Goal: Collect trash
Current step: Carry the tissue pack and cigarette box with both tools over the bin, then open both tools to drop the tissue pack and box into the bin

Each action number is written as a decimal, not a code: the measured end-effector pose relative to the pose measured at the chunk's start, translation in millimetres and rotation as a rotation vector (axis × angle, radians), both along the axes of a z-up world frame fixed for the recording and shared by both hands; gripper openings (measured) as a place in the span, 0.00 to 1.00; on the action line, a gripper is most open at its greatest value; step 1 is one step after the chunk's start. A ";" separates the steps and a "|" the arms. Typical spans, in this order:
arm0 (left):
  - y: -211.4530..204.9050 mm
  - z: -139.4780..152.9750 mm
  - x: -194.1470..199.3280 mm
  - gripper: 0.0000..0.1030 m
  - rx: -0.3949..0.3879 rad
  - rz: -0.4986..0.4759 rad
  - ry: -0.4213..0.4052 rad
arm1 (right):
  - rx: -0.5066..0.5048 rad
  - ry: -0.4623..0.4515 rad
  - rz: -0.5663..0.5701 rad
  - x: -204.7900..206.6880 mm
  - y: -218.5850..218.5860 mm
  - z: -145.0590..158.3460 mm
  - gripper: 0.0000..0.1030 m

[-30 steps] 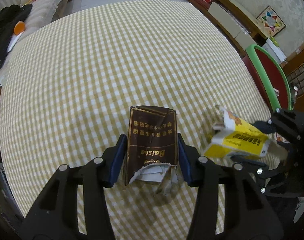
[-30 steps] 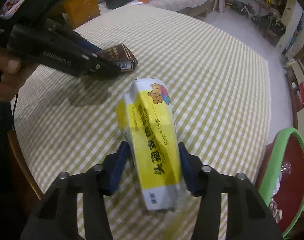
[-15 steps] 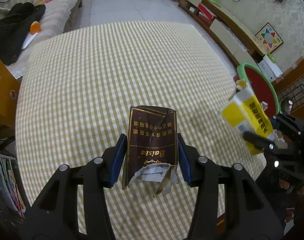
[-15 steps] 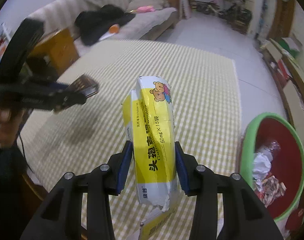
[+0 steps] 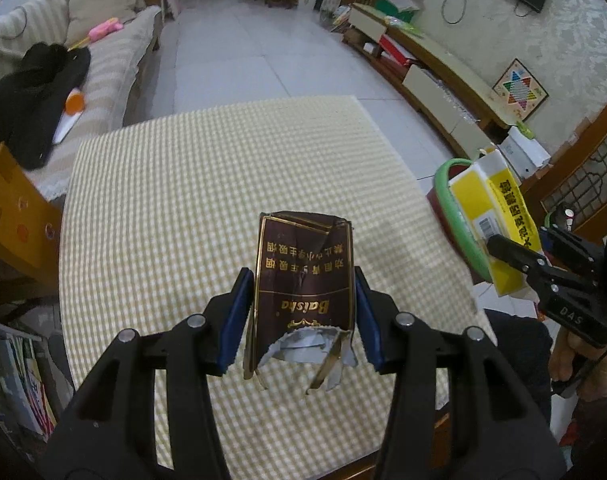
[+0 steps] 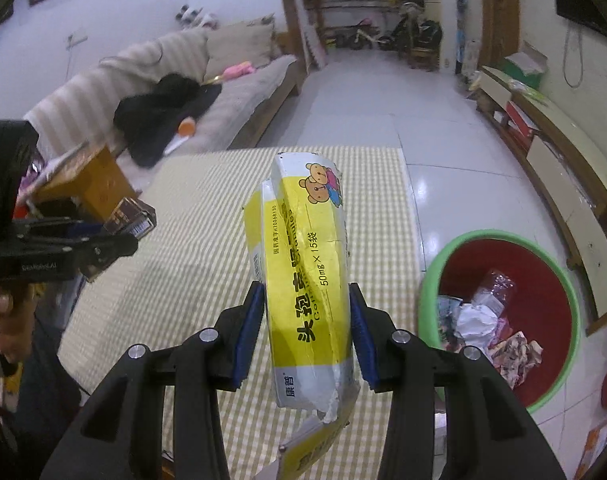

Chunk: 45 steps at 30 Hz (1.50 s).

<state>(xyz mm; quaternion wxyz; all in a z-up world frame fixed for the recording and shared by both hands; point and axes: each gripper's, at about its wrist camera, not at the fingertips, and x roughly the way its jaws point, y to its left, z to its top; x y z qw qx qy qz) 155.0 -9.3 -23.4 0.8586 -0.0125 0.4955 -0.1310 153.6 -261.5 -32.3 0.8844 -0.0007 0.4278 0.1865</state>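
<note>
We've got the left gripper (image 5: 301,312) clamped across the torn brown carton (image 5: 303,280) at frame centre and the right gripper (image 6: 307,330) pinching the yellow box (image 6: 307,264) mid-body, both light, crushable cardboard, above the bench (image 5: 191,192), the bin (image 6: 503,320) lower right.

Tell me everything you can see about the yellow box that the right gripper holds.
The yellow box is a crushed cardboard medicine carton, yellow with white ends, black Chinese print and a cartoon bear near its far end. Its near end is torn open, with a flap hanging loose. The right gripper clamps its sides between blue pads, lifted clear of the checked table, its far end tilted up. Nothing else touches it. The red bin stands to its right.
</note>
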 end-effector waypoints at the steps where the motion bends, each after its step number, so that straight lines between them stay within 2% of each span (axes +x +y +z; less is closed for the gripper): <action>1: -6.3 2.8 1.2 0.45 -0.001 -0.010 -0.004 | 0.003 -0.014 -0.013 -1.9 -6.5 4.7 0.39; 12: -95.4 19.1 30.6 0.45 -0.032 -0.124 -0.028 | 0.018 -0.053 -0.168 -8.3 -81.9 27.0 0.40; 19: -158.1 21.5 49.8 0.45 -0.090 -0.210 -0.021 | 0.047 -0.052 -0.298 -7.0 -143.8 25.8 0.40; 29: -247.3 4.4 84.7 0.46 -0.188 -0.287 0.053 | 0.079 -0.011 -0.420 1.4 -207.9 0.8 0.40; 34: -274.2 -8.7 97.0 0.46 -0.196 -0.313 0.094 | 0.092 0.016 -0.443 8.2 -215.8 -14.9 0.42; 36: -281.0 -15.7 100.4 0.47 -0.189 -0.320 0.110 | 0.088 0.024 -0.438 12.8 -213.9 -19.5 0.47; 37: -282.6 -18.4 102.3 0.48 -0.185 -0.312 0.114 | 0.081 0.030 -0.433 14.9 -212.7 -21.3 0.50; 39: -280.8 -21.9 104.6 0.66 -0.188 -0.296 0.122 | 0.062 0.037 -0.426 18.6 -208.3 -24.3 0.56; 40: -278.0 -21.4 105.0 0.69 -0.195 -0.290 0.118 | 0.055 0.037 -0.422 19.6 -206.3 -25.1 0.58; 42: -269.3 -19.9 105.2 0.82 -0.209 -0.281 0.111 | 0.040 0.032 -0.425 20.3 -204.4 -26.3 0.72; 45: -258.6 -12.1 106.0 0.90 -0.225 -0.256 0.086 | 0.039 0.022 -0.418 18.9 -201.0 -25.7 0.76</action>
